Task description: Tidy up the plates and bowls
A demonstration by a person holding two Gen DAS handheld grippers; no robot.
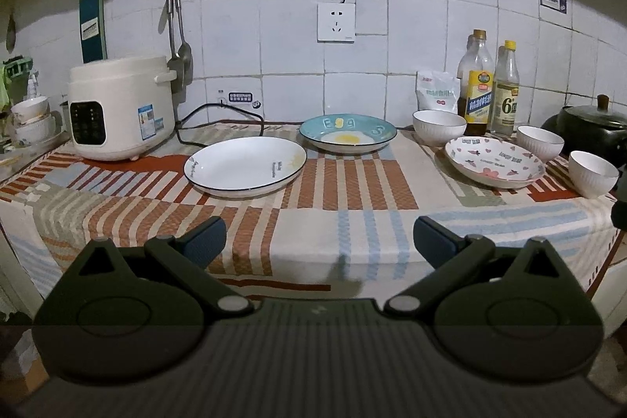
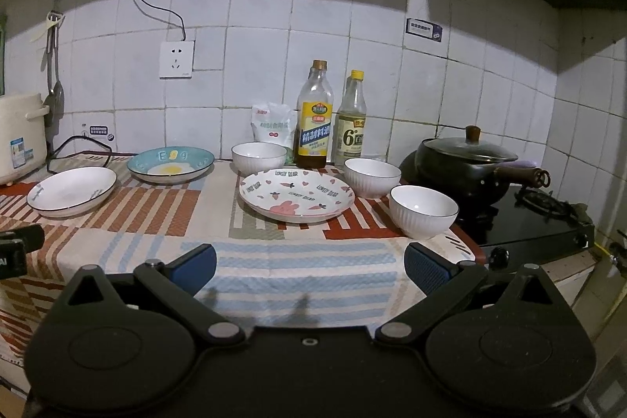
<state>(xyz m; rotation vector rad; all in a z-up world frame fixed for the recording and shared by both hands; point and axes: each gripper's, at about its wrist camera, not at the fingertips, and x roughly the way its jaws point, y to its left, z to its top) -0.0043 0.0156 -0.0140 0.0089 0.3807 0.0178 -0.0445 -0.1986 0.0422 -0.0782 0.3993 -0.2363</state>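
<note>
Three plates lie on the striped cloth: a white black-rimmed plate [image 1: 245, 165] [image 2: 71, 191] at left, a blue egg-print plate [image 1: 348, 133] [image 2: 171, 164] behind it, and a pink-patterned plate [image 1: 494, 163] [image 2: 296, 195] at right. Three white ribbed bowls stand around the patterned plate: one behind it [image 1: 439, 127] [image 2: 259, 157], one to its right [image 1: 540, 142] [image 2: 372, 177], one nearest the stove [image 1: 592, 173] [image 2: 423, 211]. My left gripper [image 1: 319, 241] and right gripper [image 2: 309, 269] both hover open before the counter's front edge, holding nothing.
A rice cooker [image 1: 121, 106] with its cord sits at the far left, with stacked bowls [image 1: 31, 118] beside it. Two bottles [image 2: 313, 116] and a white bag [image 2: 272, 126] stand against the tiled wall. A lidded black pan [image 2: 468, 163] rests on the stove at right.
</note>
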